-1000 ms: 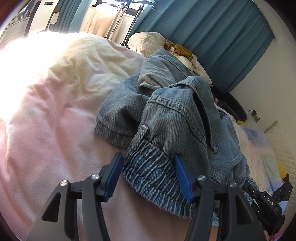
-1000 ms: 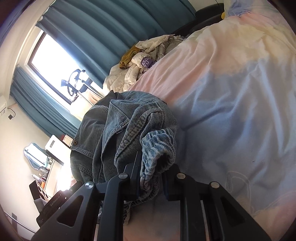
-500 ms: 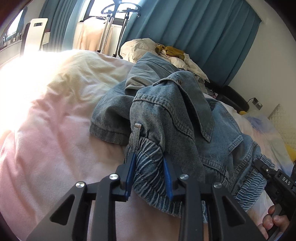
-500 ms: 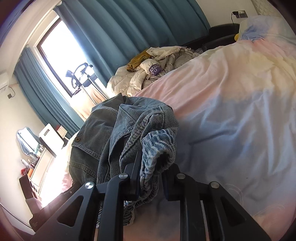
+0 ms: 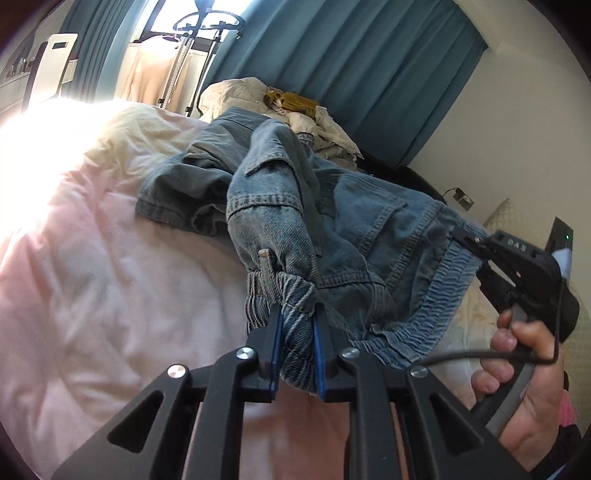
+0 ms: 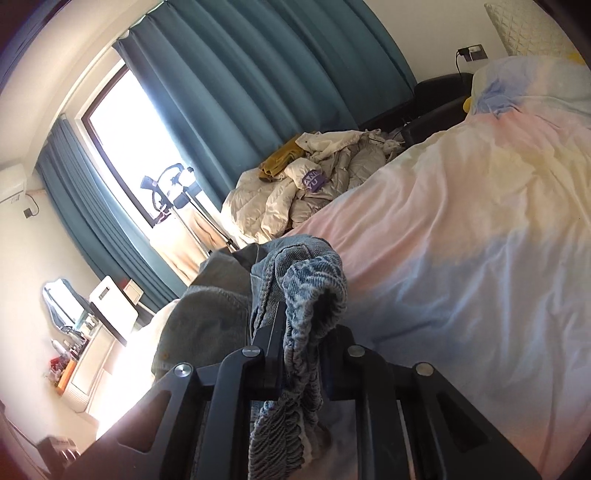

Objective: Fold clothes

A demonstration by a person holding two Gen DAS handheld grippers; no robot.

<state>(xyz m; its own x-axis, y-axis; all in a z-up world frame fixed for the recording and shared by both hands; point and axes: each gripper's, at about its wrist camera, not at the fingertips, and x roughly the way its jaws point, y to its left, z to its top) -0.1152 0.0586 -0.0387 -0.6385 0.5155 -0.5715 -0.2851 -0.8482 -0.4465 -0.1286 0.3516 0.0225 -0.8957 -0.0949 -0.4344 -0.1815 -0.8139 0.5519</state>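
Observation:
A blue denim jacket (image 5: 343,221) lies bunched on the pink and white duvet (image 5: 92,277), its near edge lifted. My left gripper (image 5: 297,314) has the striped ribbed hem (image 5: 295,332) pinched between its blue pads, and its jaws are closing on it. Further along the hem, at the right of the left wrist view, my right gripper (image 5: 467,236) grips the cloth, with a person's hand (image 5: 524,354) on its handle. In the right wrist view the right gripper (image 6: 306,325) is closing on the ribbed hem (image 6: 314,284), which drapes over its fingers; the rest of the jacket (image 6: 207,321) hangs to the left.
A pile of white and grey clothes (image 6: 295,192) with a mustard garment lies at the bed's far end below teal curtains (image 6: 258,92). A garment stand (image 5: 207,29) is by the window. The duvet (image 6: 461,221) spreads wide on the right, and a black chair (image 6: 439,92) is beyond it.
The left jaws went from wide apart around the hem to pinching it. Both grippers rose, lifting the jacket's near edge and stretching the hem between them.

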